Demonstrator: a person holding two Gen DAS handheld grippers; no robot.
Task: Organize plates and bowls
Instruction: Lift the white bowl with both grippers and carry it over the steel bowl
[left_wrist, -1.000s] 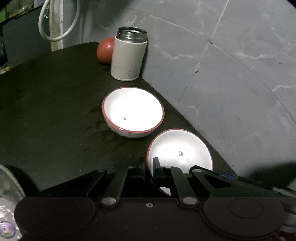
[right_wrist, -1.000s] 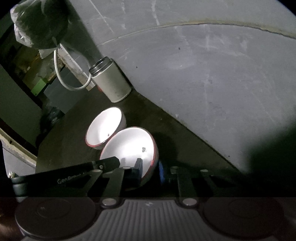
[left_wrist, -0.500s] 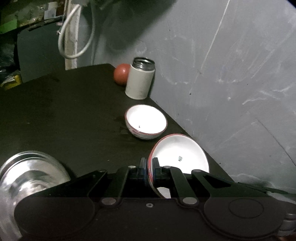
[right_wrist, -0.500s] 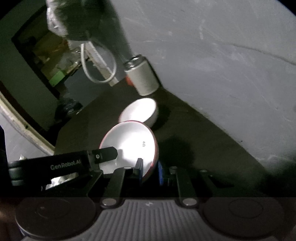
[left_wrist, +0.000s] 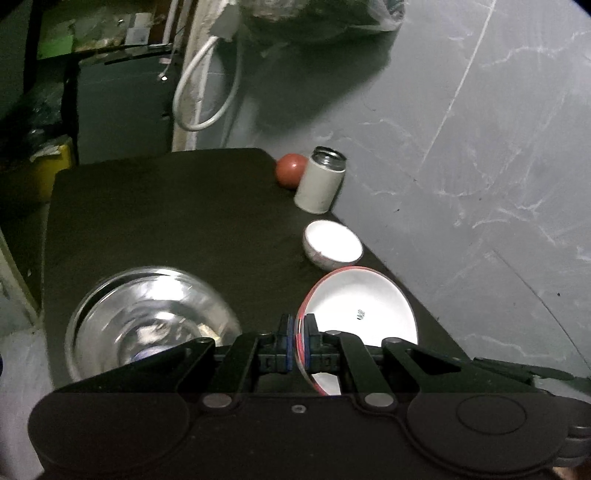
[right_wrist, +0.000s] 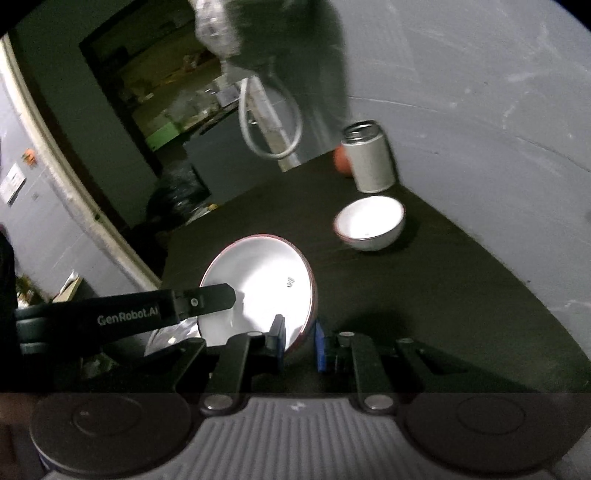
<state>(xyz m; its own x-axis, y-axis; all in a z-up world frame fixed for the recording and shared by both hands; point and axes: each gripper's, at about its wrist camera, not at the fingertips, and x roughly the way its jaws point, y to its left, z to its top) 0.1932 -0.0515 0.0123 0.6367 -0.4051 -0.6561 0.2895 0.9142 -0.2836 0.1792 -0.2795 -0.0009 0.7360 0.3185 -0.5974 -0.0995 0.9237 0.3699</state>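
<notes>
Gripping opposite edges of one red-rimmed bowl (left_wrist: 356, 314), both grippers hold it above the dark worktop (left_wrist: 166, 221), tilted so its white inside faces the cameras. The left gripper (left_wrist: 297, 334) has its jaws squeezed nearly together on the thin rim at the bowl's left edge; the right gripper (right_wrist: 299, 341) has its jaws closed across the rim and wall at the opposite edge, a little wider apart because more of the wall sits between them. A second bowl (left_wrist: 332, 245) rests upright near the worktop's right edge, just in front of a white flask (left_wrist: 321, 184) with a red ball (left_wrist: 291, 170) behind it. A clear glass bowl (left_wrist: 147, 325) sits near the left gripper, blurred. Judging from the task, the held bowl is likely meant to be nested or set beside another dish. The main risk is the shared hold: if the two hands drift apart or twist unevenly, the glazed rim could slip from one pair of pads and the bowl would swing or drop onto the worktop or the glass bowl below. Lowering it while tilted could also clip the second bowl's rim and nudge it toward the edge.
</notes>
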